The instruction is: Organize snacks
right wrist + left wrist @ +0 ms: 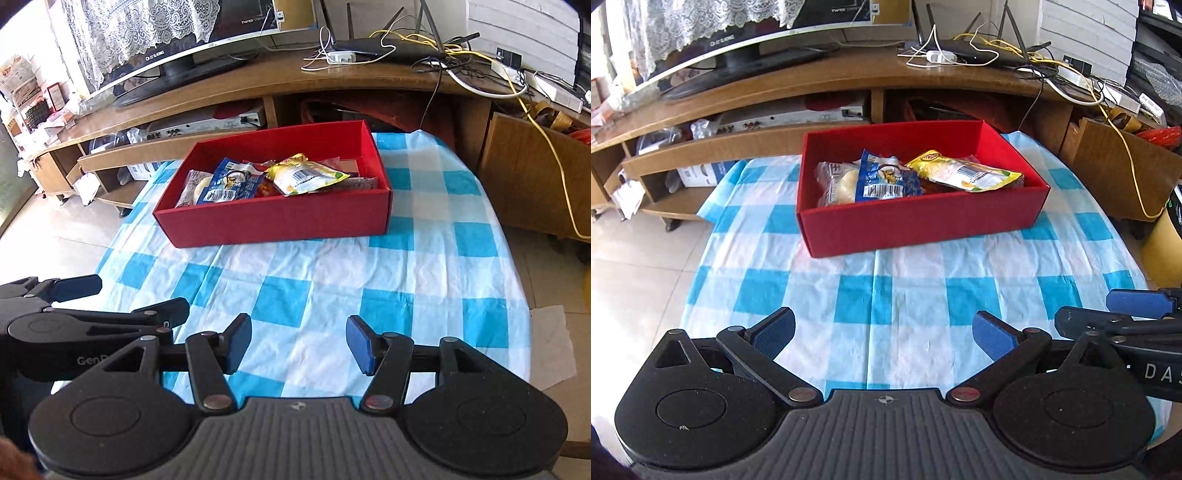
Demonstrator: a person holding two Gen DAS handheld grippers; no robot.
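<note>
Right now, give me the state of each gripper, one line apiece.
Left gripper: open, nothing between its jaws.
Right gripper: open, nothing between its jaws.

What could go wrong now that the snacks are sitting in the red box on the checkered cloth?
1. The yellow packet lies on top of the pile, near the rim of the red box; a nudge to the box might tip it out.
2. The checkered cloth is loose and wrinkled, so dragging the box could bunch it.
3. The left gripper and right gripper, both open and empty, sit close together and could collide.
</note>
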